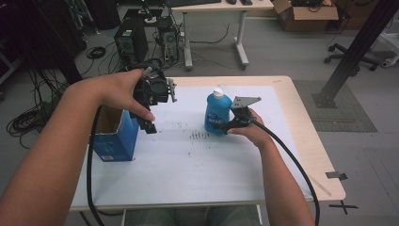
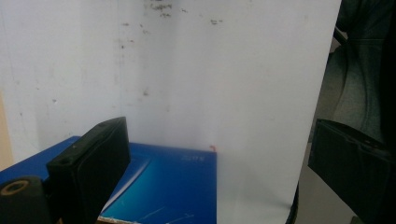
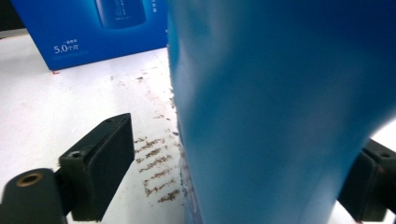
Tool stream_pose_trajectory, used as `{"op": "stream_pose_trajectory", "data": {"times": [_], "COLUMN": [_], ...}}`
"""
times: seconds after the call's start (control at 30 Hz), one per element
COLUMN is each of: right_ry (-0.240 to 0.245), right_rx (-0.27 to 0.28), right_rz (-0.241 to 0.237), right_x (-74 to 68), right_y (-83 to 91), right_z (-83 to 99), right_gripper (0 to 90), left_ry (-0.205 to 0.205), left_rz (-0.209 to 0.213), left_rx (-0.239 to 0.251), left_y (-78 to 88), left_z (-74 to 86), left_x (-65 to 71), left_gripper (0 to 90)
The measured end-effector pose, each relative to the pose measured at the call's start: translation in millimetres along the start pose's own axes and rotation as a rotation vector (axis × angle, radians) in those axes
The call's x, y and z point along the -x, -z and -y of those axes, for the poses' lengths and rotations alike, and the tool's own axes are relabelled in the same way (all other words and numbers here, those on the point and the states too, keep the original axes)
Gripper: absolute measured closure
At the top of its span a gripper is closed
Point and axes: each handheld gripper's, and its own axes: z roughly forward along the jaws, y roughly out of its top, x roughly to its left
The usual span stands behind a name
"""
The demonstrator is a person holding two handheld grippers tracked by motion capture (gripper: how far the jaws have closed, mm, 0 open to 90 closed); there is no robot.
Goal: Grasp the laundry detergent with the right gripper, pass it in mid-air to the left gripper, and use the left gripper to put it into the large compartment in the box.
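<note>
Bottle (image 1: 218,113) stands between right tool's (image 1: 225,126) jaws, box (image 1: 115,136) well apart.

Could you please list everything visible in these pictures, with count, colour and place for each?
bottle: one, blue with a white cap, upright on the sheet right of centre, between the right gripper's jaws
box: one, blue, open at the top, near the sheet's left edge
sheet: one, white with dark scuff marks, covering most of the table top
table: one, light wood top, bare at the right and far edges
desk: one, pale, on the floor beyond the table
computer tower: one, black, on the floor behind
cardboard box: one, brown, top right on the floor
left gripper: one, black, raised above the box, jaws apart and empty
right gripper: one, black, low beside the bottle; left pad short of it
</note>
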Motion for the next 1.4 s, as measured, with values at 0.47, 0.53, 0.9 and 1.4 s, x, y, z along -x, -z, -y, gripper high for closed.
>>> {"op": "stream_pose_trajectory", "data": {"times": [0.47, 0.53, 0.9, 1.4], "right_ry": [0.01, 0.017, 0.019, 0.022], "right_rx": [0.004, 0.003, 0.006, 0.007], "right_rz": [-0.005, -0.008, -0.004, 0.003], "right_x": [-0.7, -1.3, -0.7, 1.6], "right_y": [2.0, 1.7, 1.9, 0.2], "right_z": [-1.6, -1.9, -1.6, 0.2], "right_gripper": [15.1, 17.9, 21.7, 28.1], "left_ry": [0.003, 0.005, 0.003, -0.002], "left_rz": [-0.007, -0.008, -0.006, -0.003], "left_rx": [0.002, -0.001, 0.0, 0.007], "left_y": [-0.5, -0.5, -1.2, -1.4], "left_z": [0.0, 0.3, 1.1, -1.8], "left_x": [-0.7, -1.4, -2.1, -1.3], "left_gripper": [5.7, 5.6, 5.6, 5.7]}}
